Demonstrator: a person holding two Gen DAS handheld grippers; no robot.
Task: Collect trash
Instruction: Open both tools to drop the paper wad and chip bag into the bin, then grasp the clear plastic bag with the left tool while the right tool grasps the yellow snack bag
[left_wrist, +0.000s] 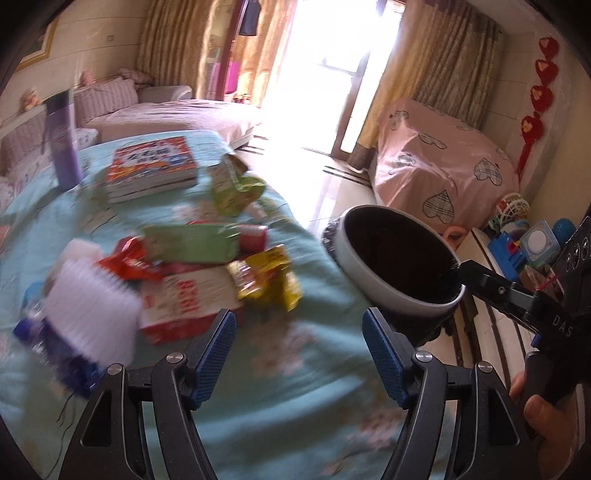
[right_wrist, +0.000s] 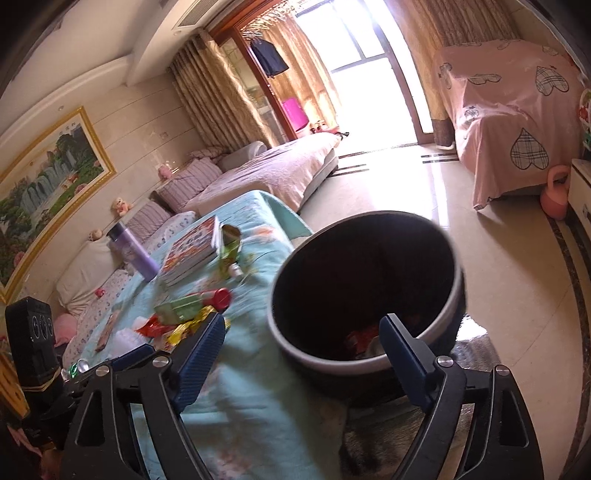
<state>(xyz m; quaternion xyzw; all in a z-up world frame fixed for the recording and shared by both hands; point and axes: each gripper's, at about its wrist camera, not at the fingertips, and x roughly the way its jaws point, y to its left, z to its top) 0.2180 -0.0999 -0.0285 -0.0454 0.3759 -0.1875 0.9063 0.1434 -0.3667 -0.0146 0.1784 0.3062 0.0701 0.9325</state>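
Left gripper (left_wrist: 299, 354), blue ribbed pads spread wide and holding nothing, hangs low over the teal floral tablecloth (left_wrist: 258, 406), just short of the litter pile. Right gripper (right_wrist: 303, 362) is also wide open and empty; in the left wrist view one of its black fingers sits at the rim of the round black bin with the pale grey rim (left_wrist: 400, 266), but I can't tell if it touches. That bin is tilted toward the table edge with some red and white scraps already at the bottom. Risk one: a nudge from that right finger could tip or roll the bin, since nothing appears to be clamping it. Risk two: the nearest trash, the red-and-white flat paper packet (left_wrist: 184, 306), lies flat on soft cloth, so the pads could pinch cloth along with it and drag the whole pile. Risk three: the white bristle scrub brush (left_wrist: 92, 295) overlaps the pile on the left and looks like a keeper, easy to grab by mistake. Beside the packet are a crinkly yellow foil wrapper (left_wrist: 266, 280), a red foil wrapper (left_wrist: 129, 264) and a long green carton (left_wrist: 192, 243), all loosely stacked and likely to slide. Further back, a torn green snack bag (left_wrist: 236, 192), then the stack of books with a red cover (left_wrist: 153, 170) and the lilac plastic bottle (left_wrist: 64, 147) standing upright; not trash, I'd guess. Both views are motion-blurred, so fine contacts are uncertain.
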